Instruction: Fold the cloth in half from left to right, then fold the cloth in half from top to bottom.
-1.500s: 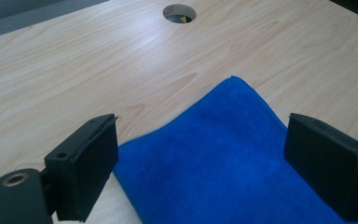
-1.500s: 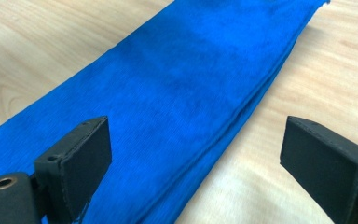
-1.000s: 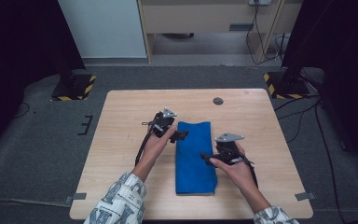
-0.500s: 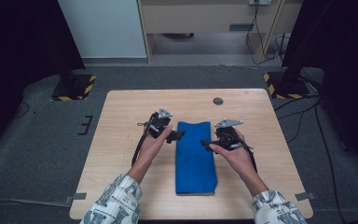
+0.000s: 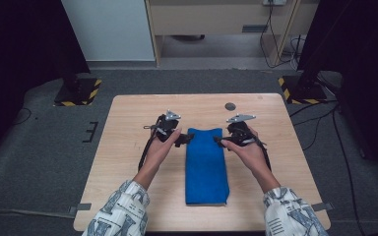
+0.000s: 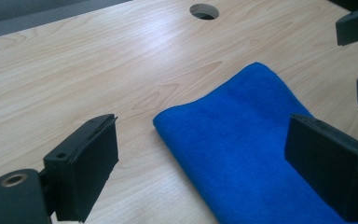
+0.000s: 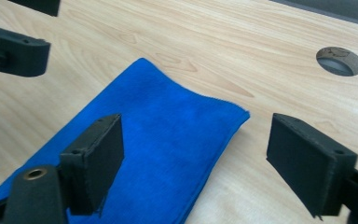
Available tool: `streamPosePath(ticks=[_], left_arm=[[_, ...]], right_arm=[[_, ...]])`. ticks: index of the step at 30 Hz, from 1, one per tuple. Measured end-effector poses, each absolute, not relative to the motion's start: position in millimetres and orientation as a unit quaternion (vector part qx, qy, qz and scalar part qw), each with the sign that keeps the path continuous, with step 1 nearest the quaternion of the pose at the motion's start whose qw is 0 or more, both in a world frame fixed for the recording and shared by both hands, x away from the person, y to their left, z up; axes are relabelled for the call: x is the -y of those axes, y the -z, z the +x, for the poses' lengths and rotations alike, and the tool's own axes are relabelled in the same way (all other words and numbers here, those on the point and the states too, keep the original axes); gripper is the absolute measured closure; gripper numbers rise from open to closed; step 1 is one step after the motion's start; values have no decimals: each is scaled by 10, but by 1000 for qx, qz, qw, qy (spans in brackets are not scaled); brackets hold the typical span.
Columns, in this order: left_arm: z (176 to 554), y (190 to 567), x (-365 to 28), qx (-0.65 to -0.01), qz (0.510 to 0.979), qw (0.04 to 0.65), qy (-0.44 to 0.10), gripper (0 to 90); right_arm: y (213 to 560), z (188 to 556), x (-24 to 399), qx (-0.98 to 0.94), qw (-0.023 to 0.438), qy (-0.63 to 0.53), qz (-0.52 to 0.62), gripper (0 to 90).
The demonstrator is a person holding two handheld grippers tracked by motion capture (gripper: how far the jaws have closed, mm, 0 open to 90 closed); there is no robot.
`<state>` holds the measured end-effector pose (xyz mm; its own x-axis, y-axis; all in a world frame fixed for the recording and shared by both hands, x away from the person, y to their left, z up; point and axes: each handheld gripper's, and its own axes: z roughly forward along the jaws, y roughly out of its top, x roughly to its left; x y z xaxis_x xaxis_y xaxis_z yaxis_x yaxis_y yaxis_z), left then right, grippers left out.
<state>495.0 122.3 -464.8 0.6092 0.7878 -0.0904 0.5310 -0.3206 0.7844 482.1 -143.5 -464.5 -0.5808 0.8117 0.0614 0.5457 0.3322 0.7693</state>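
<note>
Now both the left gripper [image 5: 186, 139] and right gripper [image 5: 218, 141] hover released beside the folded blue towel [image 5: 205, 164], the right jaws having just been closing with the towel's corner between them.

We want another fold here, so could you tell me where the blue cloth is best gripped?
At its two far corners: the folded blue cloth lies flat as a long strip, with the left gripper and right gripper flanking that far edge, jaws open. Come in from each side.

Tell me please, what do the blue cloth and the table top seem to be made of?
The blue cloth looks like soft microfibre or terry: matte, with a fine fuzzy nap and rounded folded edges. The table top looks like light wood or a wood-grain laminate; it shows grain lines and a faint sheen, so which one I cannot tell. It has a round hole in it.
</note>
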Motion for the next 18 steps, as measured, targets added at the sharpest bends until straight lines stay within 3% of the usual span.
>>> streamPosePath(ticks=[10, 18], left_arm=[[5133, 4755, -1270, -443, 788, 396, -159, 105], [5180, 4841, -1241, -444, 796, 380, -157, 213]], right_arm=[[4722, 5095, 1403, -800, 174, -371, 438, 327], [4793, 5145, 1426, -799, 176, -362, 447, 416]])
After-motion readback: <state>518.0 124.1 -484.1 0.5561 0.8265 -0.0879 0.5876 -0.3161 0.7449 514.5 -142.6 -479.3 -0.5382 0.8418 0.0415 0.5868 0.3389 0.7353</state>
